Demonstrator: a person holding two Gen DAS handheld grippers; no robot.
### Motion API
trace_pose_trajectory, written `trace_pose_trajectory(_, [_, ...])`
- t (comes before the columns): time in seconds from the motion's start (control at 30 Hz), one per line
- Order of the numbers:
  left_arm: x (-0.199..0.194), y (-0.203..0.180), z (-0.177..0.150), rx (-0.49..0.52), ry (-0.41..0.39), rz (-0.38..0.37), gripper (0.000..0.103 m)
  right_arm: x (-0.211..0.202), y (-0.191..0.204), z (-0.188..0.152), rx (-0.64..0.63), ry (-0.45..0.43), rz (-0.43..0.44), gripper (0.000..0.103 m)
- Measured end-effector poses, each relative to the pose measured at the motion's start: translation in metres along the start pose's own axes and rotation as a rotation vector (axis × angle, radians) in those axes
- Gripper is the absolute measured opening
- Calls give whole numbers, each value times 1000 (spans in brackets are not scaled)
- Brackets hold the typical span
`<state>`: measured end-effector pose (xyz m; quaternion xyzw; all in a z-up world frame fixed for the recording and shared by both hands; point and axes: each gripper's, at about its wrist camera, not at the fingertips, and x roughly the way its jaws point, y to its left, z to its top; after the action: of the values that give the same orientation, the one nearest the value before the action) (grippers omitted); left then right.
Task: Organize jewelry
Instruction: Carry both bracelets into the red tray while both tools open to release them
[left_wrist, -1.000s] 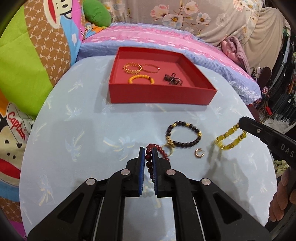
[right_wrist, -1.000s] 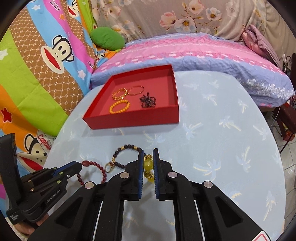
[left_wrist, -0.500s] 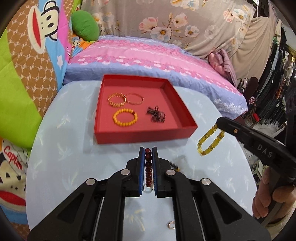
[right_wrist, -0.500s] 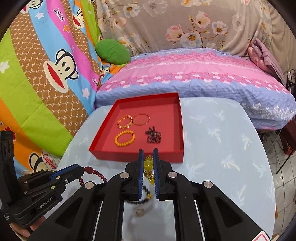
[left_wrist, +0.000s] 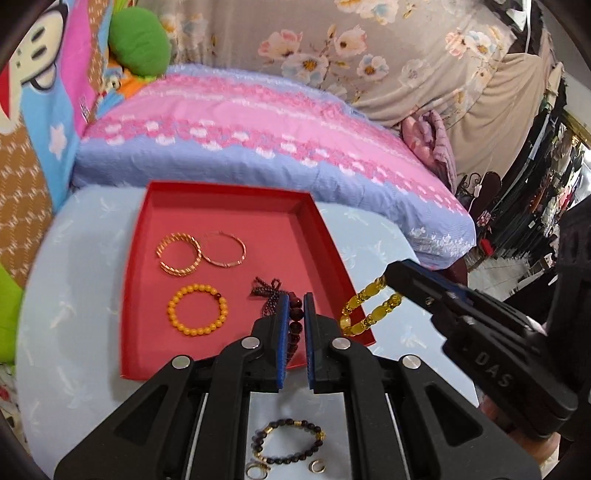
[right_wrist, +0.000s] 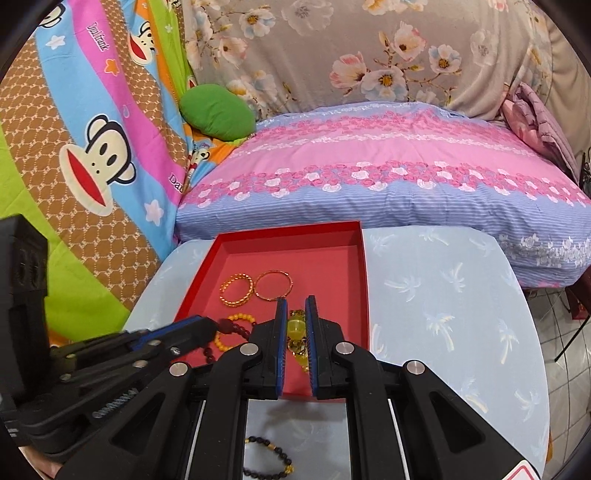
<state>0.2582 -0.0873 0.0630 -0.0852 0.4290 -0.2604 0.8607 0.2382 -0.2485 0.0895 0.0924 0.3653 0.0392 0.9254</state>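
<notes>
My left gripper (left_wrist: 294, 301) is shut on a dark red bead bracelet (left_wrist: 295, 321) and holds it over the near right part of the red tray (left_wrist: 225, 206). My right gripper (right_wrist: 295, 308) is shut on a yellow bead bracelet (right_wrist: 296, 328), which hangs over the tray's near right edge (left_wrist: 364, 306). The tray (right_wrist: 364, 280) holds two gold bangles (left_wrist: 179, 254), an orange bead bracelet (left_wrist: 197, 310) and a dark beaded piece (left_wrist: 266, 290).
A black-and-gold bead bracelet (left_wrist: 288, 443), a gold clasp ring (left_wrist: 256, 470) and a small ring (left_wrist: 317, 466) lie on the light blue table (left_wrist: 74, 332) below my grippers. A pink-and-blue bed (right_wrist: 388, 173) stands behind the table.
Both grippers lifted their bracelets off the table and moved forward; they now hang over the near part of the red tray.
</notes>
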Motion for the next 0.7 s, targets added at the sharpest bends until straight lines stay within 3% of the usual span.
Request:
trace_pose_trajectory(0.23, [60, 32, -20, -34, 121, 95, 8, 37, -9, 4, 8, 53, -7, 9])
trace_pose_trajectory(0.43, [72, 46, -24, -15, 142, 178, 8, 66, -2, 29, -3, 47, 11, 9])
trace_pose_trajectory(0.57, [76, 49, -25, -14, 144, 195, 8, 88, 2, 47, 0, 42, 16, 9])
trace_pose_trajectory(0.7, [76, 48, -26, -5, 138, 209, 8, 120, -3, 49, -1, 92, -22, 9])
